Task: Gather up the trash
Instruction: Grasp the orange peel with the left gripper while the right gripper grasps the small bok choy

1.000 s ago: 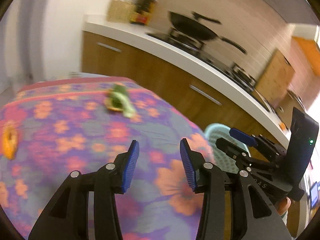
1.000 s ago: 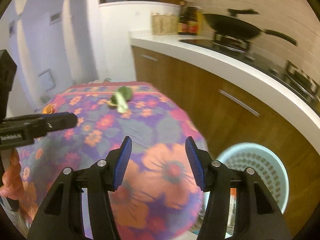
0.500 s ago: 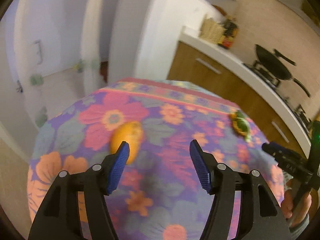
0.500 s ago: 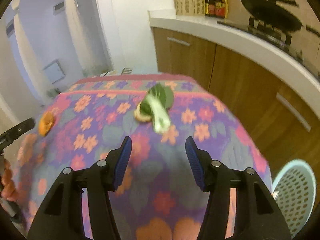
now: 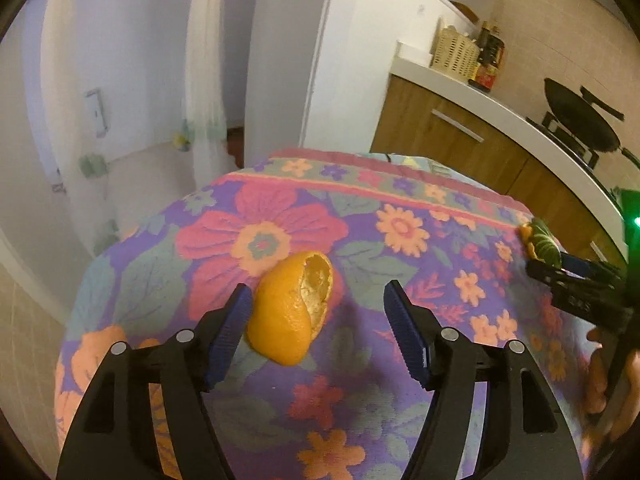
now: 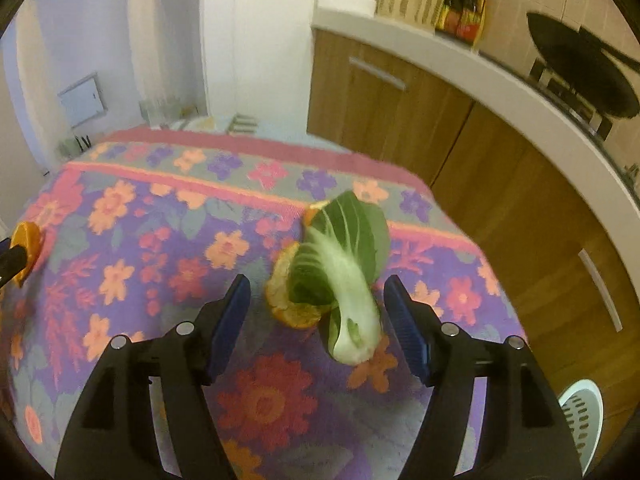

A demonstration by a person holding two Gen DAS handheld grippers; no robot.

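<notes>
- The flowered surface (image 5: pixel 400 420) carried the trash; a pale basket (image 6: pixel 582 420) stood beside it.
- The right claw (image 6: pixel 316 312) gaped around the greens leaf (image 6: pixel 344 264) lying on peel.
- The left claw (image 5: pixel 316 316) gaped around the orange peel (image 5: pixel 292 308).
- Judged step: reaching; both must close next.

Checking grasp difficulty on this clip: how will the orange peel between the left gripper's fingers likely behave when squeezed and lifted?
The orange peel looks like a hollow, curled shell with a torn opening, so it will probably flex or crumple rather than resist. It is likely very light. Its rounded back may let it rock or slide on the tablecloth if only one of the fingers touches first.
</notes>
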